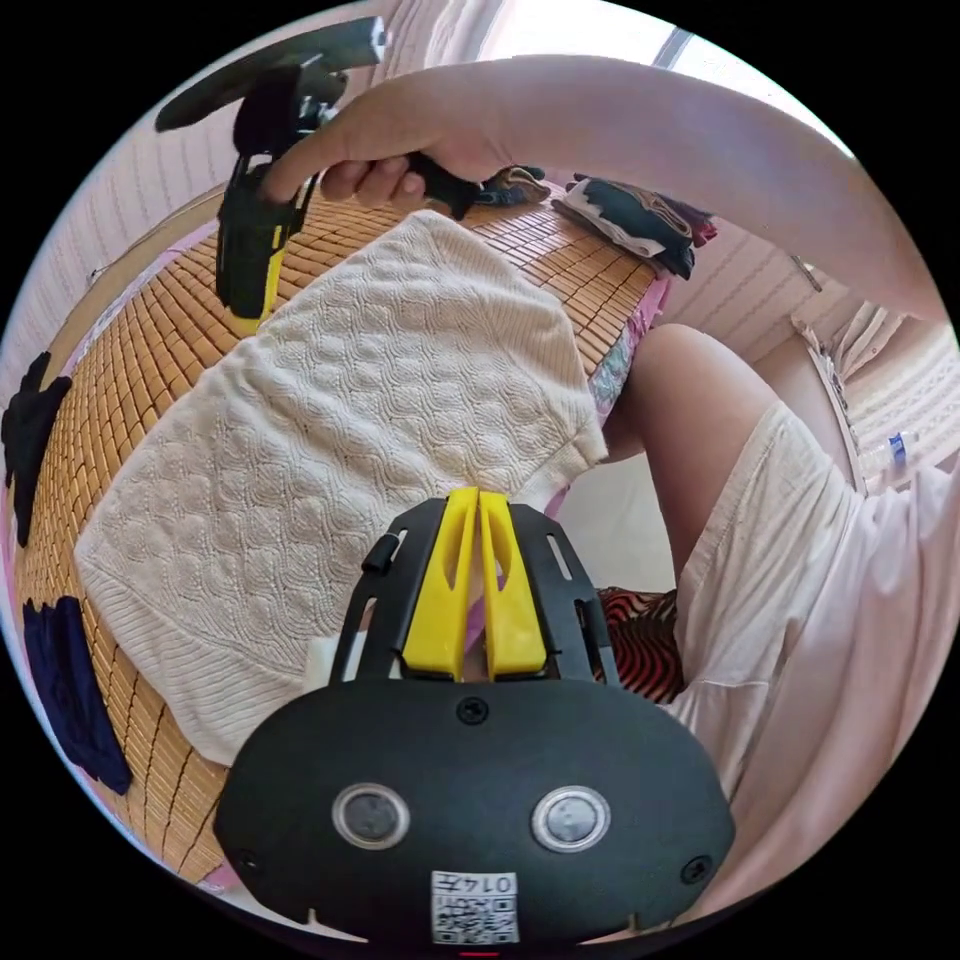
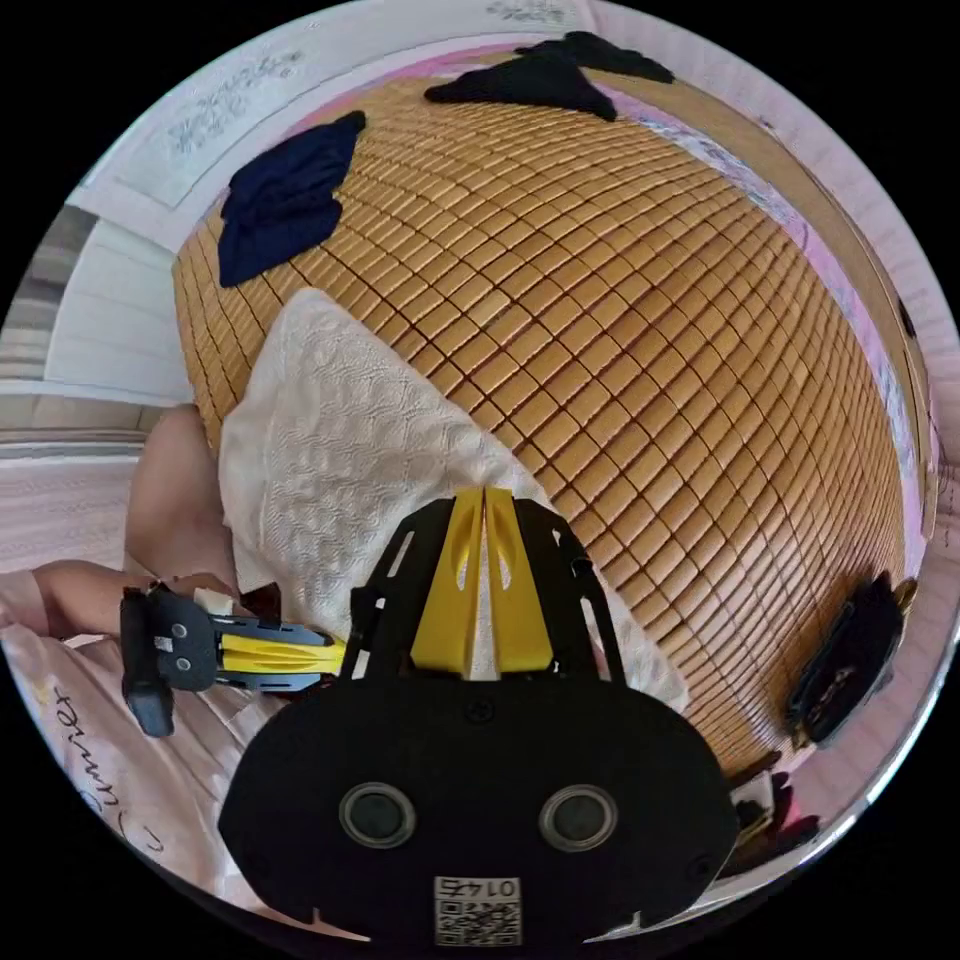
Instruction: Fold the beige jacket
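Note:
The beige knit jacket lies folded into a flat rectangle on a bamboo mat, close to the bed's edge. My left gripper is shut, its yellow jaws together over the jacket's near edge; I see no cloth between them. A hand holds my right gripper at the jacket's far corner. In the right gripper view the jacket runs under my right gripper, whose jaws are shut with nothing visibly pinched. My left gripper points in from the side at the jacket's edge, jaws together.
A navy garment and a black one lie farther out on the mat. A pile of folded clothes sits at one end. The person's leg stands against the bed edge.

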